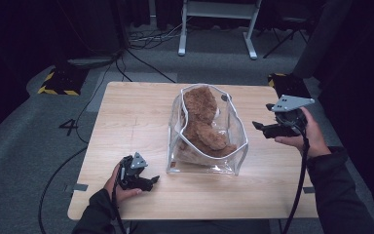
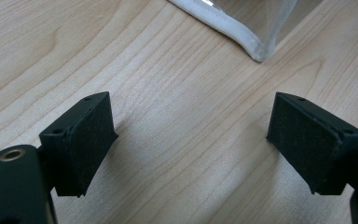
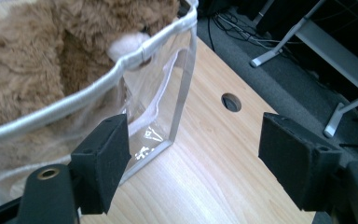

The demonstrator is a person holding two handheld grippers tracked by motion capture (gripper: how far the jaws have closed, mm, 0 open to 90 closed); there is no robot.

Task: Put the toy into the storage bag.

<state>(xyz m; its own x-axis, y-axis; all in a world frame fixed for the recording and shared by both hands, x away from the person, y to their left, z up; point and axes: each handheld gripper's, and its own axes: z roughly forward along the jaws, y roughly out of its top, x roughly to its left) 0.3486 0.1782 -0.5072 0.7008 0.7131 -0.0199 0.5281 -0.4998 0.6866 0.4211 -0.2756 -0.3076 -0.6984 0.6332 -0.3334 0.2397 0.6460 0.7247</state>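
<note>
Two open, empty black tongs, left (image 1: 152,180) and right (image 1: 257,126), flanking clear white-trimmed plastic bag (image 1: 238,141) of brown plush toy (image 1: 202,126) on pale wooden tabletop (image 1: 126,122).

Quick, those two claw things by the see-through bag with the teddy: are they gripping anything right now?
Left gripper: open, holding nothing, low over the table near the clear bag.
Right gripper: open, holding nothing, beside the bag's white rim.

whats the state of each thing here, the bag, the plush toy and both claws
clear bag: upright on the table, top open, held by neither claw
brown plush toy: inside the bag, its upper part sticking out above the rim
left claw: open, nothing between the jaws, low over the table near the bag's corner
right claw: open, nothing gripped, beside the bag's right wall
</note>
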